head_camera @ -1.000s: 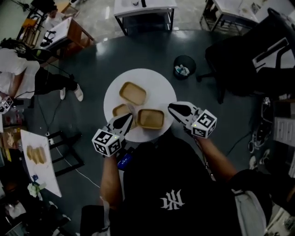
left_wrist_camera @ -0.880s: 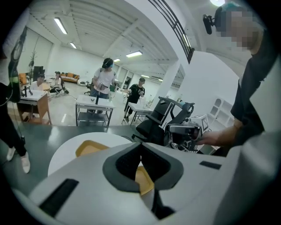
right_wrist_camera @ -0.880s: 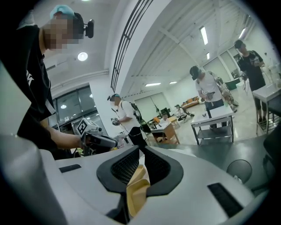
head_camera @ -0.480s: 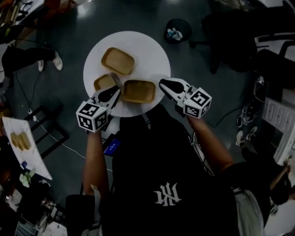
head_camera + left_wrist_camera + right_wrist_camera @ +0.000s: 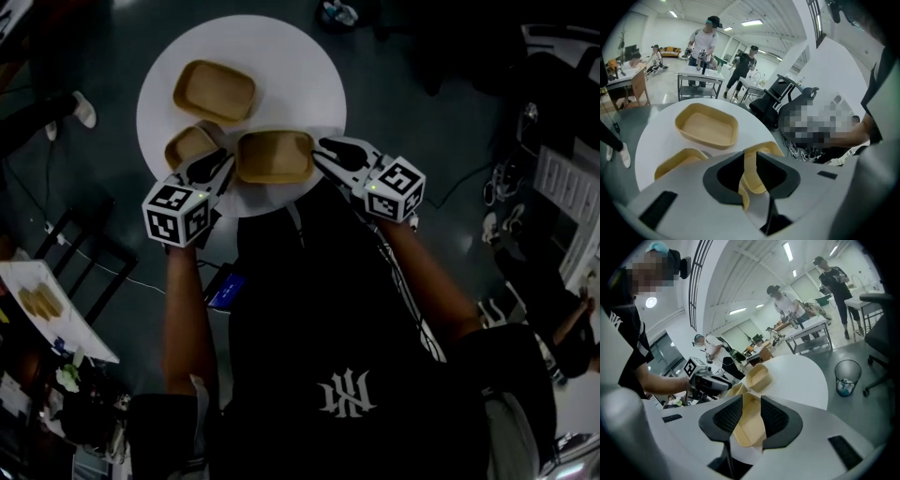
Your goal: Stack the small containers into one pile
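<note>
White and round, the counter (image 5: 309, 66) carries three tan containers: the smaller container (image 5: 190, 145) at near left, the far container (image 5: 214, 91) behind it, and the near container (image 5: 274, 156) at the front edge. The left tongs (image 5: 223, 165) (jaws just been opening, now apart) straddle the near container's left rim without clamping. The right tongs (image 5: 324, 152), jaws likewise just been opening and apart, straddle its right end.

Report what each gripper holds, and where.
Nothing. Both pairs of jaws have just been opening. The left gripper and right gripper each have an end of the near container between unpressed pads.
</note>
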A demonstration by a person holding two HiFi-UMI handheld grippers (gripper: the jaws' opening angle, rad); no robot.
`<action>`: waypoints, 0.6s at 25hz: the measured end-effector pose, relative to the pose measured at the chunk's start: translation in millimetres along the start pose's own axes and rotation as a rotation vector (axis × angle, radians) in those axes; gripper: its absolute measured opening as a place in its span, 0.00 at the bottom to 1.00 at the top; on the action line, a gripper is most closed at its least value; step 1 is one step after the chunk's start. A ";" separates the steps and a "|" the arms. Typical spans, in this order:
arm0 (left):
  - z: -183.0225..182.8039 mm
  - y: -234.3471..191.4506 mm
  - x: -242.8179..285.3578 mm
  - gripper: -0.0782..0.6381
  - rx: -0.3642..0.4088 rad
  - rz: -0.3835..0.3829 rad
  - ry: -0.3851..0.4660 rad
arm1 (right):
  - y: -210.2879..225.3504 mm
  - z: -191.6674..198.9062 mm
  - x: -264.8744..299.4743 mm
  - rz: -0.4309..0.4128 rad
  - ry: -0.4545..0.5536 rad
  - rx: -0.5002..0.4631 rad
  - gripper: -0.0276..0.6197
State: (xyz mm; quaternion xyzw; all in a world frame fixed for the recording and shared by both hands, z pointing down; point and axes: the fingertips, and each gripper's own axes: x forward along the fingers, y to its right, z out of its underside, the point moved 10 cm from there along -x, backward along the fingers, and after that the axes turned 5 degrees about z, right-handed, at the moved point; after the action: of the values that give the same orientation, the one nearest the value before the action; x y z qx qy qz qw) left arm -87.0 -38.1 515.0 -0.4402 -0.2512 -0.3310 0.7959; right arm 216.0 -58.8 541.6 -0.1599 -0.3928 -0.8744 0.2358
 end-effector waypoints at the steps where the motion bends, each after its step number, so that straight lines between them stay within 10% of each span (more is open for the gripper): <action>1: 0.7 -1.2 2.6 0.23 -0.004 -0.002 -0.018 | 0.7 5.2 1.2 0.006 -0.006 0.019 0.23; 15: 15.6 -3.3 43.5 0.26 0.044 -0.049 -0.248 | 8.2 52.0 15.3 0.109 -0.043 0.211 0.26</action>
State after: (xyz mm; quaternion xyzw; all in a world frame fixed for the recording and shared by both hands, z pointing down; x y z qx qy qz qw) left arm -62.6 -39.2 554.4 -0.4537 -0.3659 -0.2879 0.7599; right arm 212.6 -28.3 587.1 -0.1737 -0.4783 -0.8105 0.2900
